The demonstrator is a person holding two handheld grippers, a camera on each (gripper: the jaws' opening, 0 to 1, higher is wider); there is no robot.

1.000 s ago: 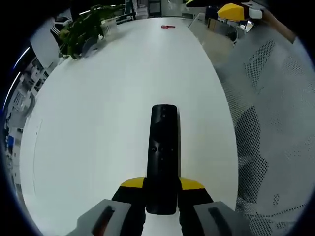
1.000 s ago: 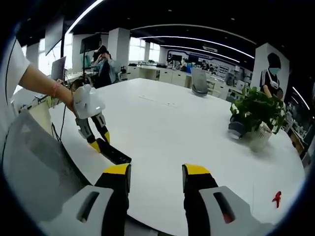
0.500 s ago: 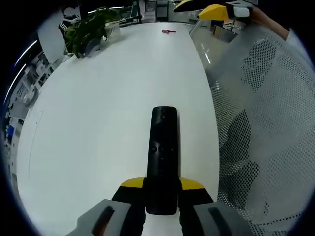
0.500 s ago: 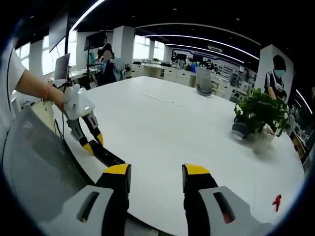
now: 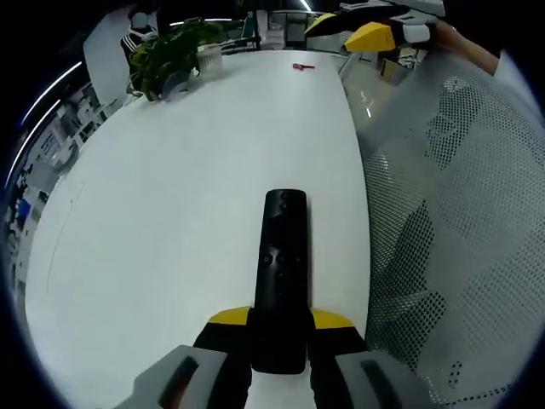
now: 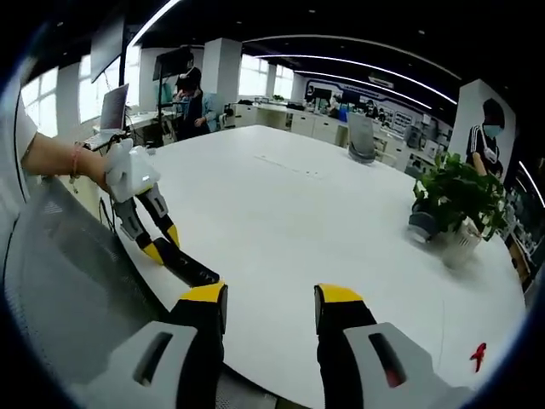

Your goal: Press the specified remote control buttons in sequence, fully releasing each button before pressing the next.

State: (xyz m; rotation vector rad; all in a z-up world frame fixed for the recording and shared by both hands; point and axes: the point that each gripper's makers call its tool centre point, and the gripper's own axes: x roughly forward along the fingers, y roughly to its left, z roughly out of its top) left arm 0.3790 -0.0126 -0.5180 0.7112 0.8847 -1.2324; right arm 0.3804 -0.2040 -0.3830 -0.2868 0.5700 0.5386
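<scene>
Because I need the buttons facing up and steady, my left tongs (image 5: 279, 328) are clamped on the near end of the black remote (image 5: 281, 273), which I hold just above the white bench (image 5: 170, 196) near its edge. My right tongs (image 6: 271, 308) hang apart and empty, well off, leaving them free for pressing.

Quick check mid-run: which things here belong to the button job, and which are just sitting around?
Job:
remote control, clamped in the left gripper
right gripper, open and empty

Lying about:
potted plant
small red object
mesh chair
</scene>
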